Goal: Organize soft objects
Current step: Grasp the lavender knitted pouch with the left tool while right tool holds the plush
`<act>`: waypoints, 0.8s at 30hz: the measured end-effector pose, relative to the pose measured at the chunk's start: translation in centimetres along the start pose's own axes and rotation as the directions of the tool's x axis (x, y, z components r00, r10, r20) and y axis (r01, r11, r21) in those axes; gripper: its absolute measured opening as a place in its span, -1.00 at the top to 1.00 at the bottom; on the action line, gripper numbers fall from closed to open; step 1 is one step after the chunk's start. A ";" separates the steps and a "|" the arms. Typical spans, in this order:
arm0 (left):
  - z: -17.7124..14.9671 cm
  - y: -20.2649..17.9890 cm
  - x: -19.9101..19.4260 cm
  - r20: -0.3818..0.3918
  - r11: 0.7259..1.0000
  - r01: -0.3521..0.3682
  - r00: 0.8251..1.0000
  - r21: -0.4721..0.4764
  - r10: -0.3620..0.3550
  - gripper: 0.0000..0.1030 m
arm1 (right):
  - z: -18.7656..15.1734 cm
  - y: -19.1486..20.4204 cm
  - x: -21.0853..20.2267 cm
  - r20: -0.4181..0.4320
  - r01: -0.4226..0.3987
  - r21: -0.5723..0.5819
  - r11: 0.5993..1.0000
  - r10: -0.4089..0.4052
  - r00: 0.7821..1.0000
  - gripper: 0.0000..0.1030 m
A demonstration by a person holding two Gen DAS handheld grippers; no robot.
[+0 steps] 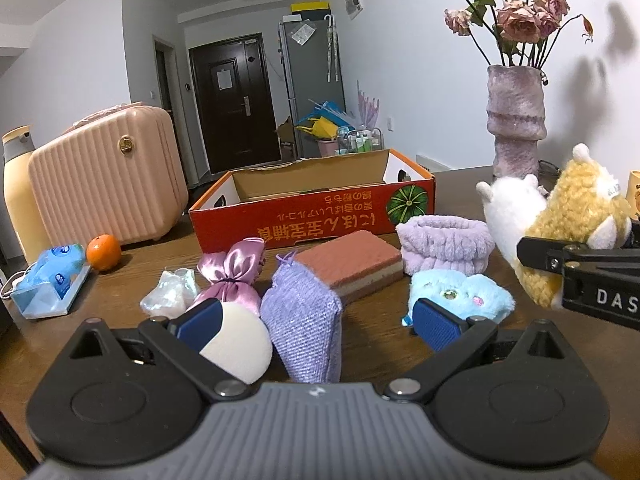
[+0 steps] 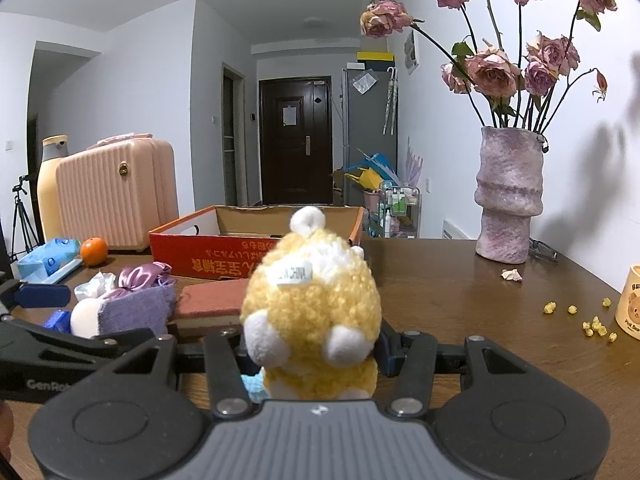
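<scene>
My right gripper (image 2: 314, 354) is shut on a yellow and white plush toy (image 2: 312, 308), held above the table; it also shows in the left wrist view (image 1: 568, 220). My left gripper (image 1: 320, 320) is open and empty, low over a purple knit pouch (image 1: 306, 316) and a white round sponge (image 1: 240, 340). Nearby lie a pink satin pouch (image 1: 234, 276), a brown layered sponge (image 1: 352, 262), a lilac headband (image 1: 444, 248) and a blue fluffy toy (image 1: 468, 292). An open red cardboard box (image 1: 304, 216) stands behind them.
A pink suitcase (image 1: 104, 176), a yellow bottle (image 1: 16, 200), an orange (image 1: 103, 252) and a blue tissue pack (image 1: 52, 276) stand at the left. A vase of dried roses (image 2: 510, 196) and a mug (image 2: 630, 304) with scattered yellow bits stand at the right.
</scene>
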State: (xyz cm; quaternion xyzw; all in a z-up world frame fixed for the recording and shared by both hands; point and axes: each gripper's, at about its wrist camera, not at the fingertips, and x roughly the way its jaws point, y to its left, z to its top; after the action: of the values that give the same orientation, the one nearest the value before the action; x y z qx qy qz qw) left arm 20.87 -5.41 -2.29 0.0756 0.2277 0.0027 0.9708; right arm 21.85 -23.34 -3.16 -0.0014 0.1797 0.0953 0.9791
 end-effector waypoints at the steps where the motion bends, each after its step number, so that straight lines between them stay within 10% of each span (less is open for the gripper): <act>1: 0.0 0.0 0.2 0.000 1.000 -0.001 1.000 0.001 0.001 -1.00 | 0.0 0.0 0.1 -0.001 0.001 0.000 1.000 -0.001 1.000 0.02; 24: 0.4 -0.8 5.6 -0.053 0.998 0.024 0.998 0.057 -0.021 -0.20 | -0.1 0.1 0.3 -0.015 0.009 -0.003 1.000 -0.010 1.000 0.02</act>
State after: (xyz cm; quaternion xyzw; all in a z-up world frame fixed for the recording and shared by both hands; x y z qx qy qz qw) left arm 26.05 -6.03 -4.56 0.1009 0.2539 -0.0130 0.9619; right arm 22.11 -23.18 -3.36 -0.0046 0.1869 0.0909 0.9782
